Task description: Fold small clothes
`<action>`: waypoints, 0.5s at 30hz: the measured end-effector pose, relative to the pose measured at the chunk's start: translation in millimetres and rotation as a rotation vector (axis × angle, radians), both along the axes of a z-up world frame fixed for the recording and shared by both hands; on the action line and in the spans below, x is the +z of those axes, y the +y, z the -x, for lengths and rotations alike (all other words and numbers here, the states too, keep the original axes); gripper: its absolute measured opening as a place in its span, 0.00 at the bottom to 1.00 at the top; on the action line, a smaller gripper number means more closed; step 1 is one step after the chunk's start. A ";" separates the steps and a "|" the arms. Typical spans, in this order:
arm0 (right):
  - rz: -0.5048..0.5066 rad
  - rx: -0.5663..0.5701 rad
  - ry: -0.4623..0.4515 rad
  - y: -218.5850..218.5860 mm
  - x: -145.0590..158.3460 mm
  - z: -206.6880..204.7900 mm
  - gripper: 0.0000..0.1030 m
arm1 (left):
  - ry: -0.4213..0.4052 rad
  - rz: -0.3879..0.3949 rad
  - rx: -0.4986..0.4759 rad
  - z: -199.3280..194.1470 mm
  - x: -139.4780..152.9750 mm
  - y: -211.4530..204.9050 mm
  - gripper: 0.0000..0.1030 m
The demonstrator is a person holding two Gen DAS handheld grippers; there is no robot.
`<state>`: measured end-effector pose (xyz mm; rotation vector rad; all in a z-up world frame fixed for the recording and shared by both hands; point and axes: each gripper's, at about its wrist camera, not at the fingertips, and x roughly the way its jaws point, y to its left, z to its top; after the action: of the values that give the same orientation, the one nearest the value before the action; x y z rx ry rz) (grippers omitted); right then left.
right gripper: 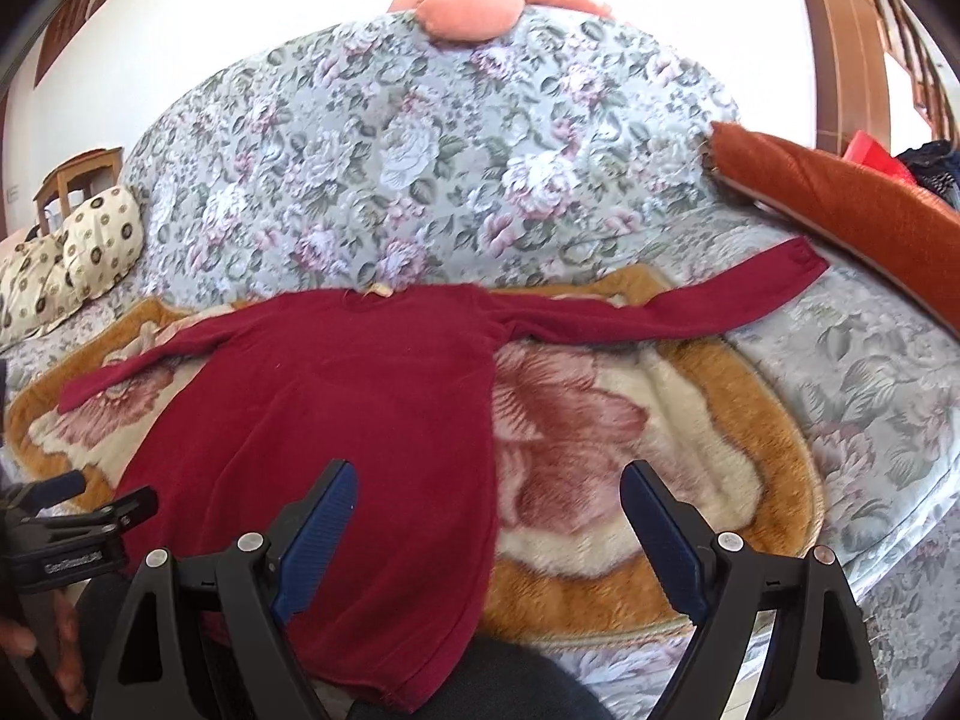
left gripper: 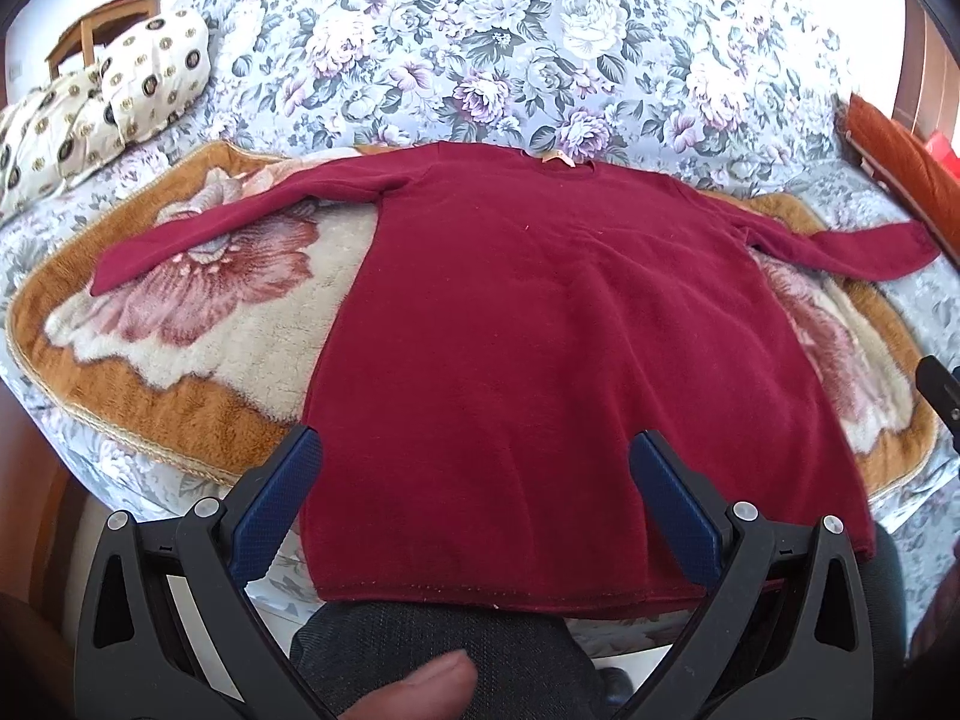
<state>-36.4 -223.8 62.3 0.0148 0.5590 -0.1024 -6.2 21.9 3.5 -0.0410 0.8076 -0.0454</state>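
A dark red long-sleeved sweater [left gripper: 528,324] lies flat on a floral plush blanket [left gripper: 198,324], neck away from me, both sleeves spread out to the sides. It also shows in the right wrist view [right gripper: 336,420]. My left gripper [left gripper: 474,456] is open and empty, hovering over the sweater's lower half near the hem. My right gripper [right gripper: 489,486] is open and empty above the sweater's right hem edge and the blanket [right gripper: 600,438]. The left gripper's body shows at the left edge of the right wrist view [right gripper: 78,516].
The blanket lies on a floral-covered sofa [left gripper: 480,48]. Patterned cushions [left gripper: 102,90] sit at the left, an orange cushion [right gripper: 840,192] at the right, a pink cushion [right gripper: 468,0] on the sofa back. My knee in dark trousers [left gripper: 432,648] is below the hem.
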 end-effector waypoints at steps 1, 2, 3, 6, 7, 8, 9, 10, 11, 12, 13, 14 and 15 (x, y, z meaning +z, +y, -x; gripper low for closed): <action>0.005 -0.006 -0.010 -1.8 1.4 -0.8 0.85 | -0.005 0.004 0.006 -0.3 1.3 2.1 1.00; 0.007 -0.007 -0.015 -3.2 2.2 -1.6 0.85 | -0.010 0.006 0.014 -1.3 2.8 3.9 1.00; 0.008 -0.008 -0.019 -4.7 2.7 -2.0 0.85 | -0.009 0.006 0.019 -2.2 3.7 5.6 1.00; 0.003 -0.010 -0.024 -5.7 -1.4 -0.1 0.85 | 0.025 0.014 0.010 -6.7 2.7 9.1 1.00; 0.005 -0.009 -0.027 -5.0 -3.0 1.8 0.85 | 0.031 0.011 0.012 -8.3 2.2 9.8 1.00; 0.008 -0.008 -0.030 -4.2 -3.7 2.8 0.85 | 0.033 0.003 0.014 -9.9 1.6 10.1 1.00; 0.015 -0.005 -0.032 -3.0 -3.9 3.1 0.85 | 0.036 -0.016 0.018 -12.1 1.2 8.1 1.00; 0.019 -0.001 -0.031 -2.0 -4.2 2.7 0.85 | 0.030 -0.030 0.021 -12.7 1.3 6.6 1.00; 0.026 0.003 -0.026 -0.3 -5.3 2.1 0.85 | 0.023 -0.035 0.019 -13.1 1.6 5.2 0.99; 0.031 0.007 -0.019 1.3 -6.6 0.9 0.85 | 0.022 -0.035 0.017 -14.5 1.5 4.8 0.99; 0.036 0.011 -0.010 3.0 -8.3 -0.3 0.85 | 0.024 -0.037 0.014 -15.3 0.5 3.2 0.99; 0.040 0.013 -0.002 3.9 -9.7 -1.3 0.85 | 0.031 -0.028 -0.006 -16.4 -1.1 1.6 0.99; 0.043 0.012 0.000 4.1 -10.0 -1.8 0.85 | 0.038 -0.025 -0.021 -17.2 -3.0 0.1 0.99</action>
<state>-34.6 -219.6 52.3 -0.0302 0.5568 -0.1023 11.1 22.0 0.5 -0.0104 0.8461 -0.0543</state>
